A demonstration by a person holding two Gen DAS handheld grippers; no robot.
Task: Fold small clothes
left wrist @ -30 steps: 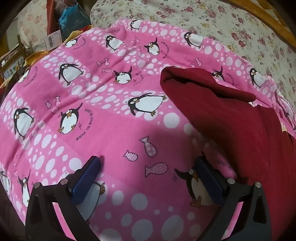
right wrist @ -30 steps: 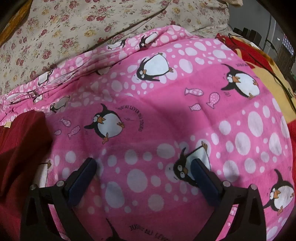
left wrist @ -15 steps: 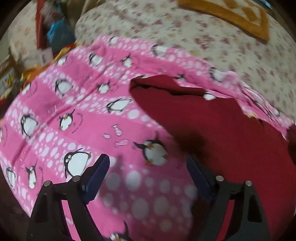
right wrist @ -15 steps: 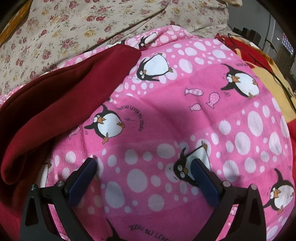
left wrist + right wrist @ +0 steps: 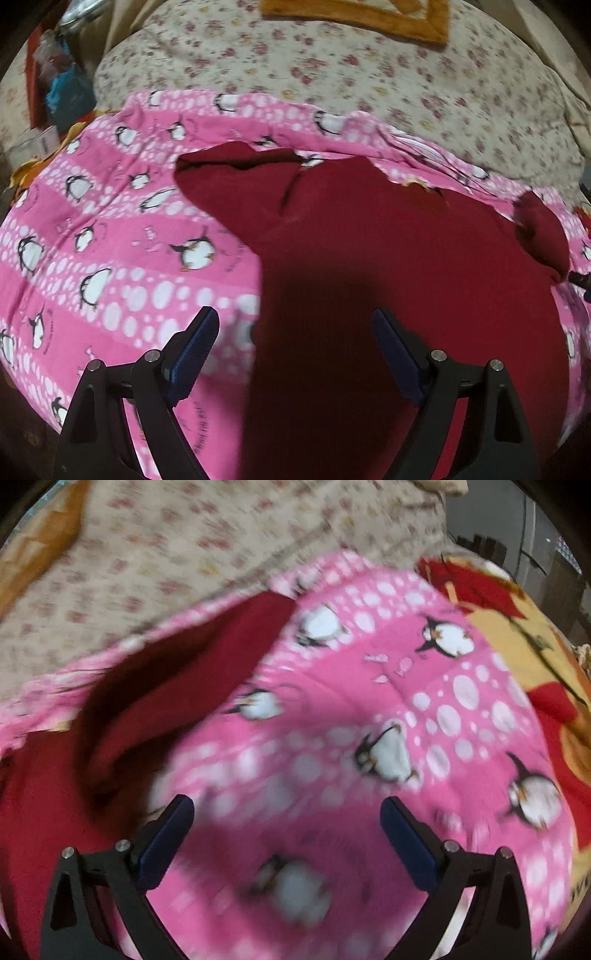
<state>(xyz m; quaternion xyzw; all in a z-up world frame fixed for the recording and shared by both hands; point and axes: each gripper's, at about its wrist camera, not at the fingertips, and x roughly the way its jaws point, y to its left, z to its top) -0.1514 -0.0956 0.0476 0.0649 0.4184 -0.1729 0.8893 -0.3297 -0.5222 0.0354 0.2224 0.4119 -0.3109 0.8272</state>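
Fabric of a dark red garment (image 5: 388, 258) is seen spread flat on a pink penguin-print blanket (image 5: 110, 236), with a floral bedcover (image 5: 332, 74) beyond it. The left gripper (image 5: 295, 332) is held wide apart and empty above the garment's near left edge. The right gripper (image 5: 286, 819) is likewise spread wide and empty over the blanket, the garment lying to its left.

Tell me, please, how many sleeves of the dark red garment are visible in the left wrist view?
2. One sleeve reaches up and left across the pink penguin blanket. The other sleeve bunches at the garment's right edge, partly folded, so some is hidden.
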